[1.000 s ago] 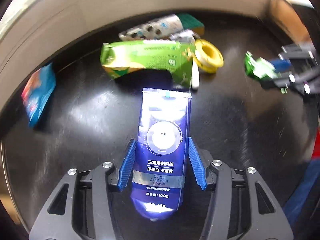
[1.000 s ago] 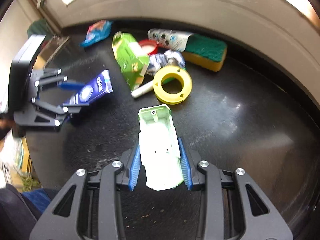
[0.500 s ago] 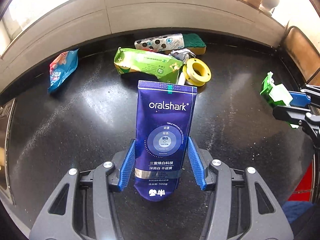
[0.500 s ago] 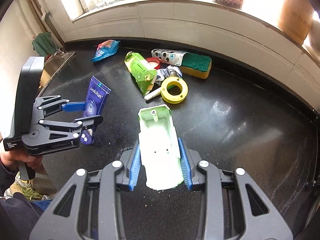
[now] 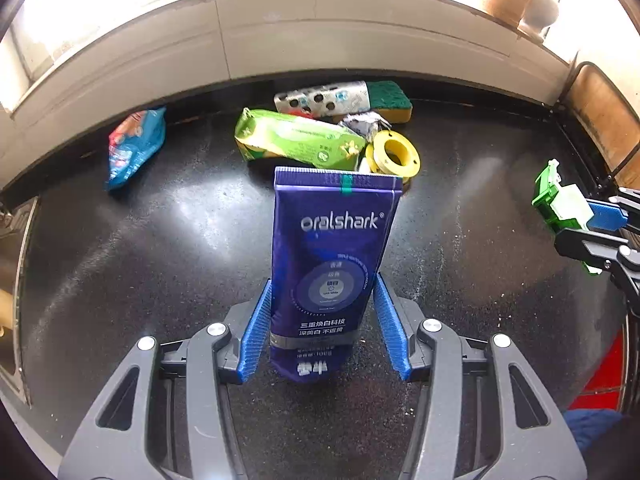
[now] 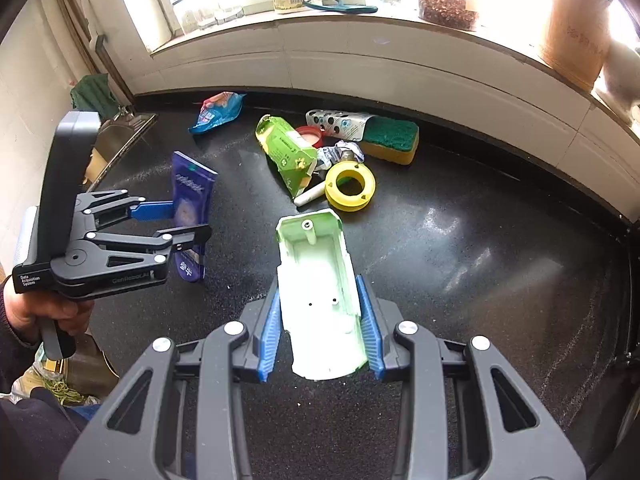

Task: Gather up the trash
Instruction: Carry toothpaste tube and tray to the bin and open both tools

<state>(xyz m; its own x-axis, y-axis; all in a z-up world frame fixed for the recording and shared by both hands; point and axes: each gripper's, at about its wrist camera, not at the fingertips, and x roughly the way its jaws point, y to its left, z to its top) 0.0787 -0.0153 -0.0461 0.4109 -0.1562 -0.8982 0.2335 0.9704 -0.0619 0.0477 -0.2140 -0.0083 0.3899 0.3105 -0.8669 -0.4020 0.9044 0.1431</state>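
Trash items occupy both grippers. Left gripper: jaws clamped on the lower half of a dark blue toothpaste tube, crimped end pointing away from the camera, held clear above the black counter. Right gripper: jaws clamped on the sides of a pale green plastic shell, hollow side facing the camera, likewise off the counter.

Left wrist view only: the tube's printed front, reading "oralshark"; the outer face of the green shell at the right edge, darker green than its interior.

Right wrist view only: the left gripper in profile at the left, with the person's hand around its handle and a dark sleeve; a sink at the counter's far left end; a red lid behind the green carton; a white stick lying by the yellow spool.

Both views: the carton, spool, crumpled foil, spotted wrapper and green-and-yellow sponge clustered near the back wall; a blue snack packet well apart to their left.
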